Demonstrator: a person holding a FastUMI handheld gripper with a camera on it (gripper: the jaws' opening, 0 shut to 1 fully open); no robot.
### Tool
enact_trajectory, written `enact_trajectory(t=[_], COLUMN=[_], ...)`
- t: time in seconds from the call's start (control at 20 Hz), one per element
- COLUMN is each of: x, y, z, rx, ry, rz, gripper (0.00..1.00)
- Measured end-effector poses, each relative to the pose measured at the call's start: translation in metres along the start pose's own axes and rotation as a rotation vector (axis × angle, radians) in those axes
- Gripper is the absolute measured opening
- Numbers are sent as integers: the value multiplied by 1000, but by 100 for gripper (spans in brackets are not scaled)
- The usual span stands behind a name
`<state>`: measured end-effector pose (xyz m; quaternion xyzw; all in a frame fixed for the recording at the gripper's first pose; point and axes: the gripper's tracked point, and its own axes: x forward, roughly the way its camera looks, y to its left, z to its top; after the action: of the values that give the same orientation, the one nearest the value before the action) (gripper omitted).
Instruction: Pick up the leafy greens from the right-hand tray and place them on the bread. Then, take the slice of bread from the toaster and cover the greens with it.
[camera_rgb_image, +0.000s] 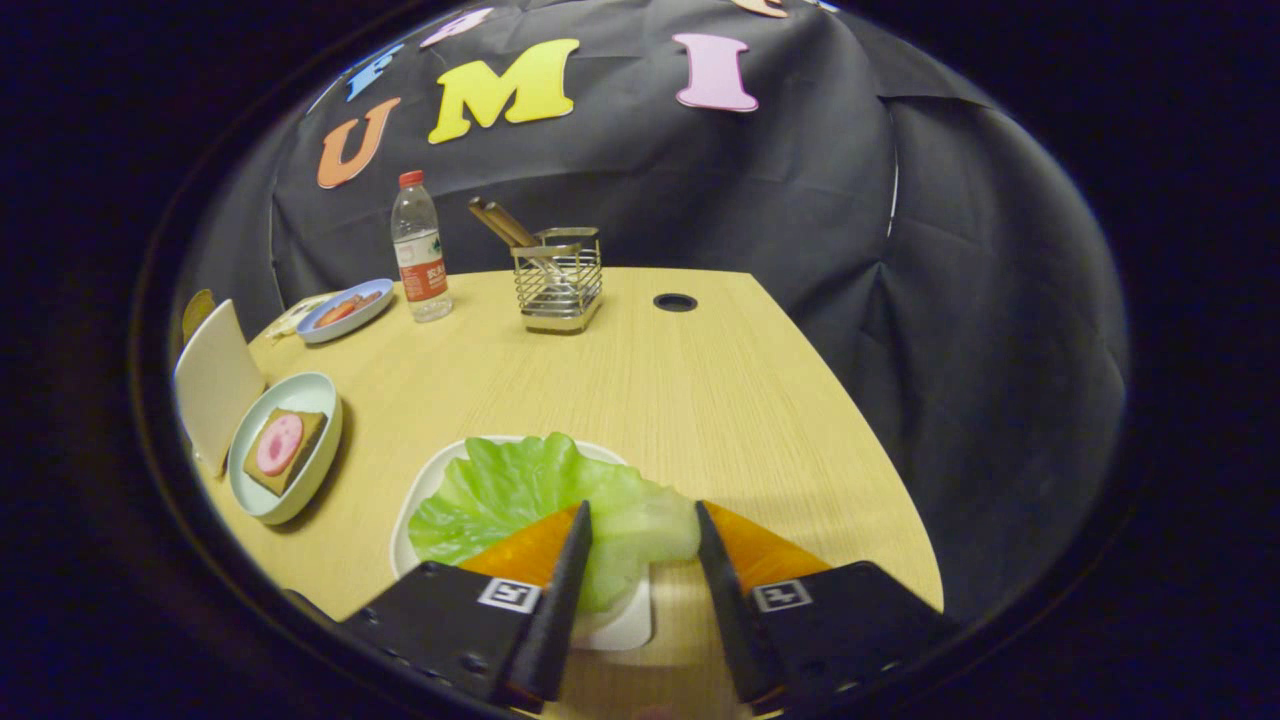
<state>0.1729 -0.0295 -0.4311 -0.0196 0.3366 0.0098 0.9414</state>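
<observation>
With my gripper (640, 520) spread wide astride the leafy greens (520, 495) on their white tray (630, 625), I judge closing comes next, then carrying toward the bread (285, 450) left of the tray.

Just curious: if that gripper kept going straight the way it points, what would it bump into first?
Most likely the leafy greens on the white tray; they already lie between the open gripper fingers, though depth is hard to judge.

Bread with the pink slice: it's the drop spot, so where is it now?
In the gripper view the bread lies in a round dish, left of the greens tray, beside an upright white board; the open gripper straddles the greens.
</observation>
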Motion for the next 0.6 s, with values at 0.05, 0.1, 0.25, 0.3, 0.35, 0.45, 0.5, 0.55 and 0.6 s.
enact_trajectory(t=[0.05,0.1,0.25,0.3,0.35,0.45,0.5,0.55,0.6], x=[0,-1,-6,-7,-11,-23,-27,-35,-42], y=[-2,-3,-2,-1,0,0,1,3,5], z=[3,6,8,10,11,22,30,35,41], rx=[2,5,14,26,48,92,106,107,108], ry=[-6,-12,-14,-9,-4,-15,-28,-41,-52], rz=[-12,-18,-14,-6,8,25,30,35,42], gripper=[43,31,1,1,1,1,1,0,0])
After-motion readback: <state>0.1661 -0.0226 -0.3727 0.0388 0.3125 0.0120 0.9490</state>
